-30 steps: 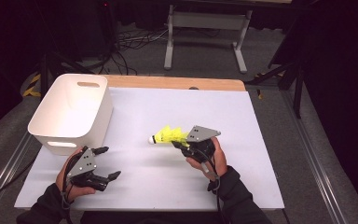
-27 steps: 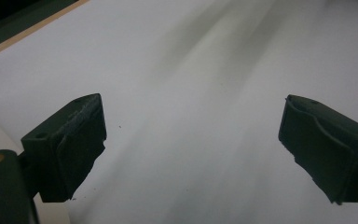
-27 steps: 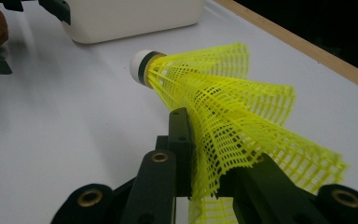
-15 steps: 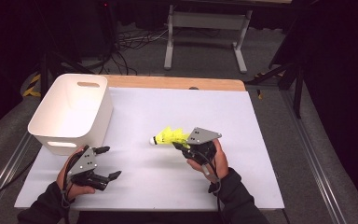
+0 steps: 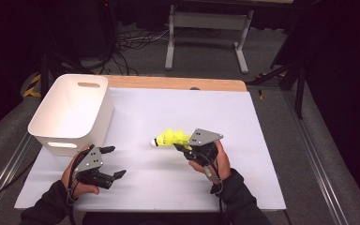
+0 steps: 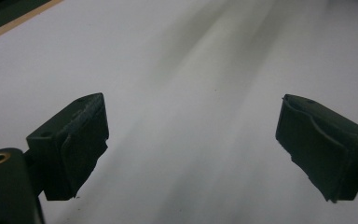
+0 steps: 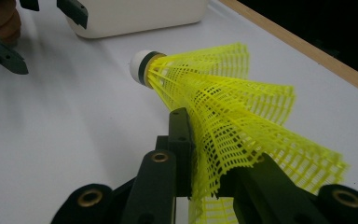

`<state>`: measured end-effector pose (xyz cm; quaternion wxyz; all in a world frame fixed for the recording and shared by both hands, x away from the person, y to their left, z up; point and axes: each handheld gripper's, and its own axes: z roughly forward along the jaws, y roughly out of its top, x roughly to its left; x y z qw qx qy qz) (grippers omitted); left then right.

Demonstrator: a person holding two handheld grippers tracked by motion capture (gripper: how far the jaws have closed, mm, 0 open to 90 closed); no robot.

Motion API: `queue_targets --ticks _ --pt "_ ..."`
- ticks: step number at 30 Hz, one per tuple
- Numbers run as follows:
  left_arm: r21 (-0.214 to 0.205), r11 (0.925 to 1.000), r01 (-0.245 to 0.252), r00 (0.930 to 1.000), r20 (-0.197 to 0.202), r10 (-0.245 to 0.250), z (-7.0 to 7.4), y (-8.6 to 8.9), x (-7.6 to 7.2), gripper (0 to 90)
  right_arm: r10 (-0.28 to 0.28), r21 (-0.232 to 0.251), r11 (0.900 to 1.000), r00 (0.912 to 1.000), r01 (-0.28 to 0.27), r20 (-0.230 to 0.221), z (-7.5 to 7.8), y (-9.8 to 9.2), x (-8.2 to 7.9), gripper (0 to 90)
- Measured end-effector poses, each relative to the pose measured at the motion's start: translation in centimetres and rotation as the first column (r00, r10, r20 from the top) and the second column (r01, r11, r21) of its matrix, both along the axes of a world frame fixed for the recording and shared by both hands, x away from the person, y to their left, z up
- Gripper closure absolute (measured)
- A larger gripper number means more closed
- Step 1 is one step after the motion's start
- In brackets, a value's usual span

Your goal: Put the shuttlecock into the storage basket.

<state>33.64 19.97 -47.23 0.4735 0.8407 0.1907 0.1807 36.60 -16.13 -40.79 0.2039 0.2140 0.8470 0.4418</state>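
Shuttlecock [image 5: 168, 138] mid-table [image 5: 262, 154], white bin [image 5: 70, 115] at left edge.

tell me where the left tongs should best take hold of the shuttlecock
Probably at the white cork tip of the shuttlecock. It points toward the left tongs, which stand open, so come in from that side. The right tongs already pinch the yellow mesh skirt, which crumples between them, while the cork looks firm, round and unobstructed.
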Motion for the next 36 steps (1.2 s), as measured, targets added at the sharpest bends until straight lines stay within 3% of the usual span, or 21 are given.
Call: queue_targets --ticks 8,16,24,36 --pt "-0.011 0.9999 0.008 0.9999 -0.011 -0.008 -0.05 0.21 0.3 9.7 0.009 -0.006 0.9999 1.0 -0.009 -0.003 -0.04 0.13 0.01 82.2" --pt "-0.005 0.9999 0.013 0.9999 0.01 -0.013 0.09 0.34 -0.03 9.3 0.019 -0.011 0.9998 0.9998 -0.019 -0.004 -0.09 0.57 -0.07 82.2" --pt "-0.035 0.9992 0.018 0.9998 -0.008 -0.019 0.0 0.36 0.06 9.2 0.022 -0.009 0.9997 0.9998 -0.022 -0.003 -0.01 0.64 -0.14 82.2" --pt "-0.034 0.9993 0.011 0.9998 -0.013 -0.012 -0.06 0.35 0.28 9.1 0.026 -0.009 0.9996 0.9997 -0.026 -0.004 0.07 0.63 -0.11 82.2"
